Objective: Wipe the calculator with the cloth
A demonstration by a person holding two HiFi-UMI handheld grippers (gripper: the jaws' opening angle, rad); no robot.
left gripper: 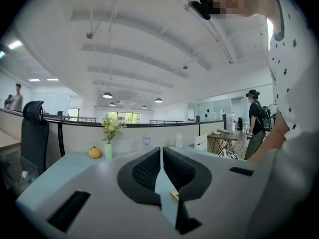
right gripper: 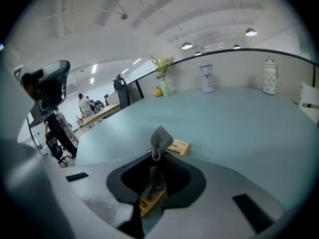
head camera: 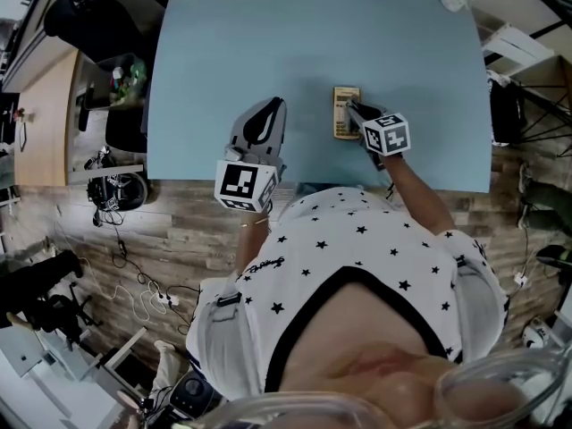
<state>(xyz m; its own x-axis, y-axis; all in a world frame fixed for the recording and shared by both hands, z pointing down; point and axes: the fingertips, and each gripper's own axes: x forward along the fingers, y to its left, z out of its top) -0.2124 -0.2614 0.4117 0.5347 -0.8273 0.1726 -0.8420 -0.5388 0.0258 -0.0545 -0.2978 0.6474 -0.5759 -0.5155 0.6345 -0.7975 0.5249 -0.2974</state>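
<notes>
Right gripper (right gripper: 157, 159) is clenched on the grey cloth (right gripper: 160, 137); the wad pokes past the jaw tips, over the calculator (head camera: 345, 105) lying flat on the blue table (head camera: 268, 43). Left gripper (left gripper: 162, 158) is closed on nothing, well left of the calculator. Judgement: wipe in light, flat strokes along the calculator's length, and brace its edge with the left gripper so it cannot slide.

Calculator (head camera: 345, 113) on pale blue table (head camera: 250, 52)
</notes>
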